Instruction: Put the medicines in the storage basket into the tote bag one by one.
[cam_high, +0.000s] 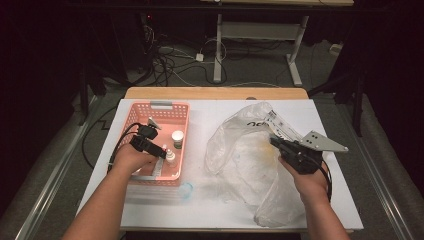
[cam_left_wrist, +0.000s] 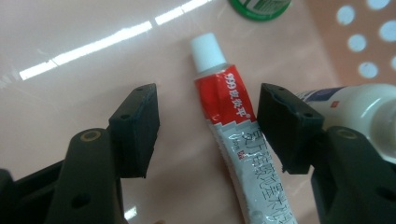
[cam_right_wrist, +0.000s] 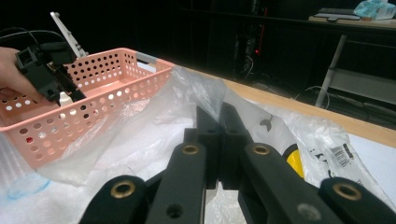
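A red and white ointment tube (cam_left_wrist: 236, 121) with a white cap lies flat on the floor of the pink basket (cam_high: 136, 113). My left gripper (cam_left_wrist: 208, 128) is open over it, jaws on either side of the tube, not touching it. In the high view the left gripper (cam_high: 161, 152) reaches down into the basket. My right gripper (cam_right_wrist: 217, 135) is shut on a fold of the clear plastic bag (cam_right_wrist: 154, 121), holding its edge up. The right gripper (cam_high: 276, 142) sits at the bag's (cam_high: 240, 150) right side.
A white bottle (cam_left_wrist: 369, 107) lies just right of the tube, and a green-rimmed lid (cam_left_wrist: 259, 8) sits beyond it. A white-capped jar (cam_high: 177, 136) stands in the basket. A small clear blue-tinted cup (cam_high: 186, 190) lies on the white table (cam_high: 210, 210) in front of the basket.
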